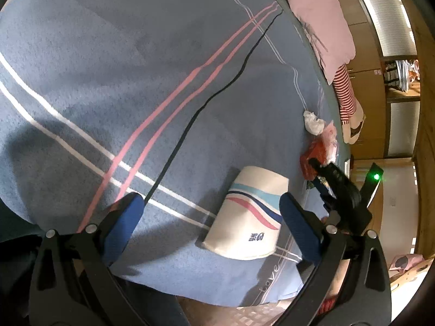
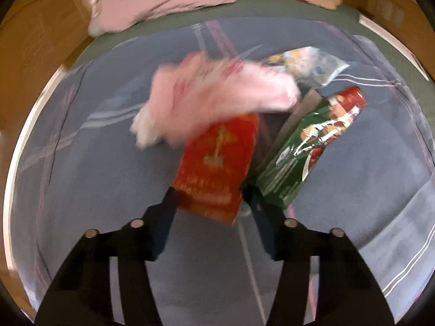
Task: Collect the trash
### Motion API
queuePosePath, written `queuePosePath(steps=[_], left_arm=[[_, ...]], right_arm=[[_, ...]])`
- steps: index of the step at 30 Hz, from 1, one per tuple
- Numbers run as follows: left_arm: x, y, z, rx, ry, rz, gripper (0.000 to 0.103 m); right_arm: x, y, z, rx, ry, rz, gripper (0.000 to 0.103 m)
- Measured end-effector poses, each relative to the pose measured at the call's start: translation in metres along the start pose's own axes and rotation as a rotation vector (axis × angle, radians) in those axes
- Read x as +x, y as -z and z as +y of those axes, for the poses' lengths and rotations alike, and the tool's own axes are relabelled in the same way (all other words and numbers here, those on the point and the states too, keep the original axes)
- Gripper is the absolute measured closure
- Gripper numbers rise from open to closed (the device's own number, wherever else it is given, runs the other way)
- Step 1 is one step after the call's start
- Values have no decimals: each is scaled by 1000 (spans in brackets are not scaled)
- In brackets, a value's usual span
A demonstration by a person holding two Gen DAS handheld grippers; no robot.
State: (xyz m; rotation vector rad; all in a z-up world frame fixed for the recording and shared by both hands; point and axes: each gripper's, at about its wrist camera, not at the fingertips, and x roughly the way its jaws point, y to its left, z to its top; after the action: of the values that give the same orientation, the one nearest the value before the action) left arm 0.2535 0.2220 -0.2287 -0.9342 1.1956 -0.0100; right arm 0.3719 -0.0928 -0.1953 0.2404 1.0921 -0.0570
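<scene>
left wrist view, left to right: your left gripper point(image 1: 210, 224) hangs with its blue pads spread wide over the blue striped bedspread point(image 1: 108, 68), pinching nothing. the paper cup point(image 1: 251, 217) lies on its side just inside the right pad; it bears wavy pink, teal and navy bands and a small dark mark too small to read. the word "love" is stitched on the bedspread below it. further right lie a crumpled white tissue point(image 1: 312, 121) and a pink pillow point(image 1: 320, 21).

right wrist view, left to right: your right gripper point(image 2: 210, 203) is partly spread around the near end of the red box point(image 2: 217, 163); whether its pads press on it cannot be told. the gold print is blurred. a pink plastic bag point(image 2: 217, 95) overlaps the box top. beside it lies a green snack packet point(image 2: 304, 149), label illegible.
</scene>
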Motion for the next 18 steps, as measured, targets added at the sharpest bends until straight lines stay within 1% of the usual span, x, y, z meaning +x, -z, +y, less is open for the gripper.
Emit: queuePosePath(steps=[1,2,3,4,6,8,10,11,13,15,16,17,18], left_arm=[[-1,0,1,-3,-2,-3,4],[-2,-1,1,-6,-3,-5,4],[-3,-1,3,-9,-3,-8,4],[-5,-2,4,-14,-5,-11,4],[-8,-3,8,-25,-10,-16,4],[-10,-5,11,-39,-11,-20,4],[-11,-6,13,-50,-10,-22,4],[-12,-6,15,-53,-10,-22,4],[-12,-6,14,-51,-14,-21,4],[-11,-6,15,-44,-15,-12,4],[-10,-5,14,-41,-15,-6,4],[-9,-5,13,-37,-17,-2,4],[-8,-6,13,-33,-18,0,4]], right_arm=[[0,7,2,-35,-25,52,66],[5,17,5,-67,-63,126,78],[3,23,7,-92,-65,132,78],[-5,34,11,-162,-54,116,78],[-11,45,11,-200,-73,132,78],[-19,56,4,-211,-98,162,78],[-26,58,-10,-162,-115,169,78],[-33,55,-21,-116,-128,150,78],[-48,48,-39,-52,-148,71,78],[-53,43,-47,-17,-139,33,70],[-54,41,-47,-3,-136,26,57],[-53,38,-48,25,-130,21,38],[-51,35,-49,58,-126,16,31]])
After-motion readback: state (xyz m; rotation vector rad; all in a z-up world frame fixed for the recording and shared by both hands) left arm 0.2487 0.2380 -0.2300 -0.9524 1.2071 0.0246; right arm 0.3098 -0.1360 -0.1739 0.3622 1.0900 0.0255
